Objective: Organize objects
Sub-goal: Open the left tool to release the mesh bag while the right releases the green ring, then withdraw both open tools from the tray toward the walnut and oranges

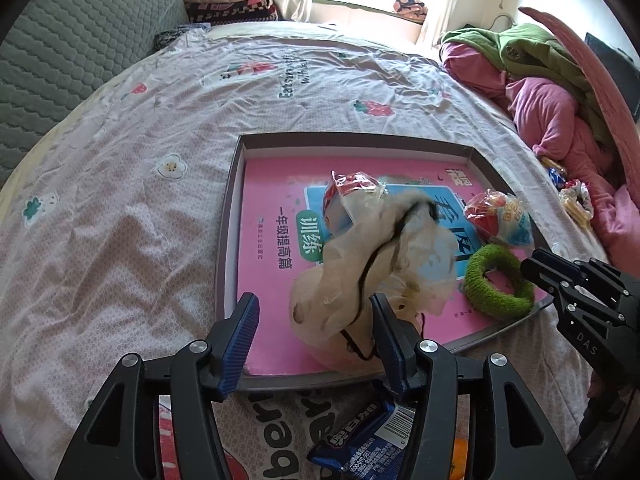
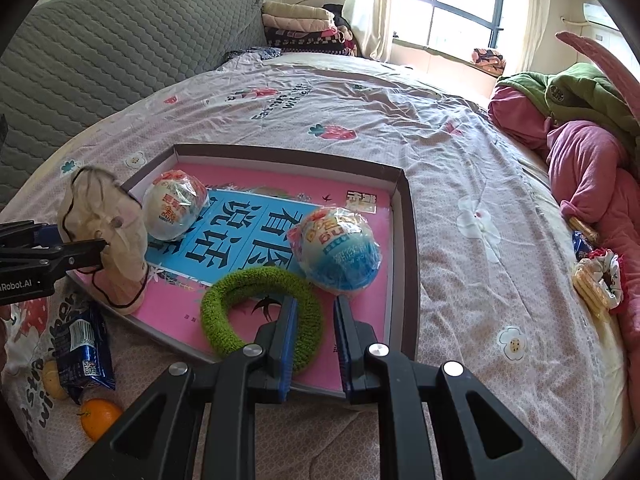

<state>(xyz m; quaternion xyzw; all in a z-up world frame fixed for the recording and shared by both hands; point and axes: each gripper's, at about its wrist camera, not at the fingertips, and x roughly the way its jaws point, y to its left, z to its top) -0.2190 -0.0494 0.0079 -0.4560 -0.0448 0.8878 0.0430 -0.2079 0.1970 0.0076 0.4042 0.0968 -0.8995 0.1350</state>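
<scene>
A shallow grey tray (image 1: 236, 152) (image 2: 404, 184) lies on the bed with a pink book in it. On the book lie two wrapped toy eggs (image 2: 340, 252) (image 2: 174, 204), a green fuzzy ring (image 1: 498, 282) (image 2: 260, 312) and a beige cloth pouch (image 1: 360, 276) (image 2: 104, 236). My left gripper (image 1: 314, 344) is open over the tray's near edge, the pouch resting between its fingers and against the right one. My right gripper (image 2: 314, 344) is open just above the ring's right side, one finger over it.
A blue snack packet (image 1: 360, 440) (image 2: 82, 348) and an orange (image 2: 100, 418) lie on the sheet in front of the tray. Pink and green clothes (image 2: 580, 152) pile at the right, with small snacks and a scrunchie (image 2: 600, 280). A grey headboard (image 2: 100, 52) stands at the left.
</scene>
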